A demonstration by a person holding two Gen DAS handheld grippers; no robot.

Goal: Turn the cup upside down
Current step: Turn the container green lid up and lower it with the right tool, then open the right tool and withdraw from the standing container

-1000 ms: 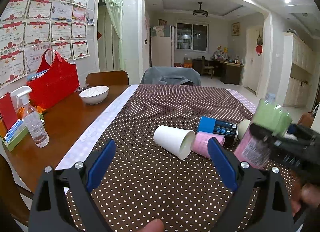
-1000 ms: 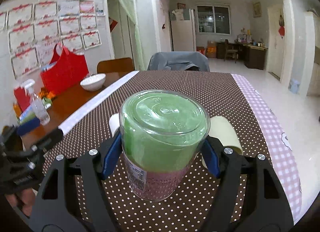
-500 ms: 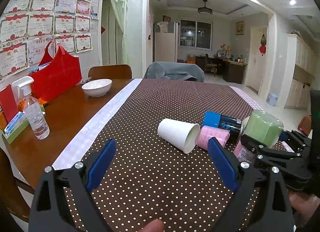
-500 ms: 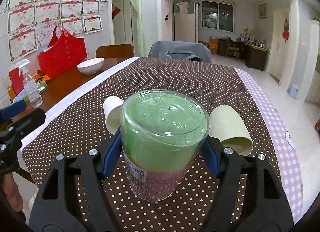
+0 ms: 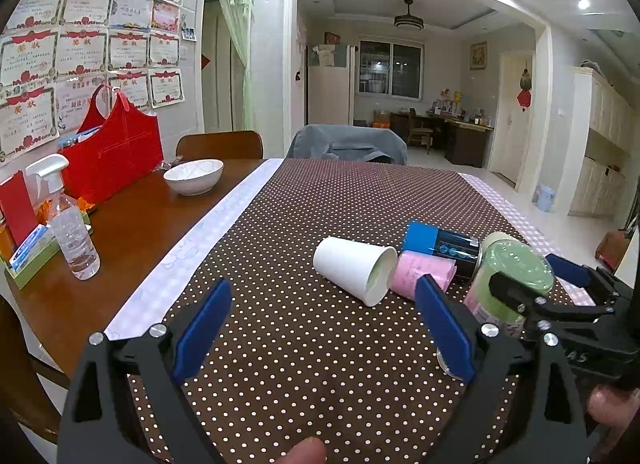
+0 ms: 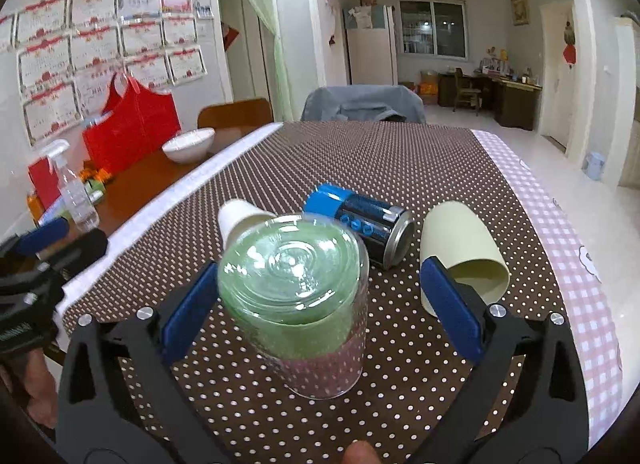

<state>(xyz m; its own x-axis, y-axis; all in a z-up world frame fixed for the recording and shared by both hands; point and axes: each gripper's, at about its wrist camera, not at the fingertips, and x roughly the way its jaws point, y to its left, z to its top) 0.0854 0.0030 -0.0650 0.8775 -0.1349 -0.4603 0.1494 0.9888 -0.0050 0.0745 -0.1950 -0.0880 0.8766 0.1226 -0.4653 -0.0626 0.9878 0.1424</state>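
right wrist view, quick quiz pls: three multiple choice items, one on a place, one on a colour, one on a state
1. Where is the blue can?
A) on a chair
B) lying on the dotted cloth beyond the green cup
C) on the floor

2. What colour is the cup lying at the right?
A) red
B) black
C) pale yellow

3. How is the green cup?
A) on its side
B) standing base-up on the cloth
C) lifted in the air

Answers:
1 B, the can lies just past it.
2 C, its wall and inside are pale yellow.
3 B, its base faces up and the right gripper has its jaws spread around it.
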